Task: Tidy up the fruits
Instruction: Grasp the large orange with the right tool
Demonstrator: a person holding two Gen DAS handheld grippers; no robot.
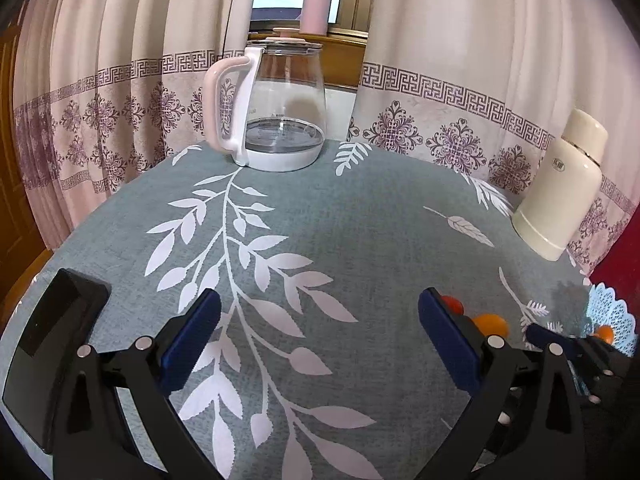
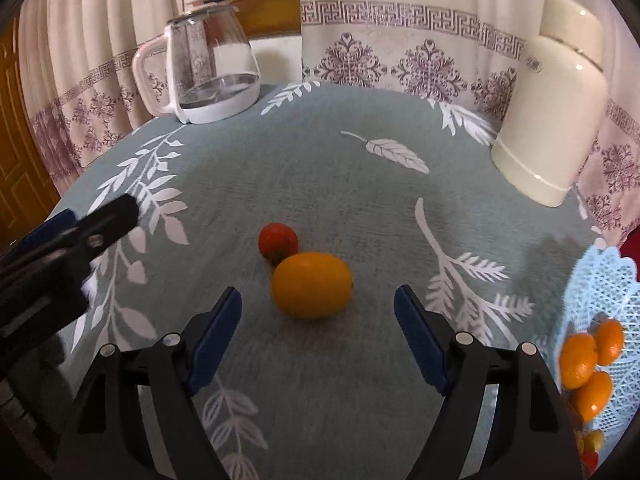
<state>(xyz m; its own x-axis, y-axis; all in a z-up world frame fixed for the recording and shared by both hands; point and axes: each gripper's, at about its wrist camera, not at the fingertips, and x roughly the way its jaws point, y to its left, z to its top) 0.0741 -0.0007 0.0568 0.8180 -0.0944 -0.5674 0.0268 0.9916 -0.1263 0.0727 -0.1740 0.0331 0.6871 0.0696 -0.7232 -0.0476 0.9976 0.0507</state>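
Note:
An orange-yellow lemon (image 2: 312, 285) lies on the tablecloth with a red strawberry-like fruit (image 2: 278, 242) touching it just behind. My right gripper (image 2: 318, 300) is open, its blue pads either side of the lemon's near end without touching it. A pale blue lace basket (image 2: 600, 280) at the right edge holds several oranges (image 2: 588, 356). My left gripper (image 1: 320, 308) is open over bare cloth with nothing between its fingers. In the left wrist view the red fruit (image 1: 453, 304) and the lemon (image 1: 491, 322) peek out behind the right finger, with the right gripper (image 1: 560, 340) and basket (image 1: 612, 316) beyond.
A glass kettle (image 2: 212, 68) with a white handle stands at the back of the table. A cream thermos (image 2: 552, 112) stands at the back right. A dark phone-like slab (image 1: 52, 352) lies at the left edge. Curtains hang close behind the round table.

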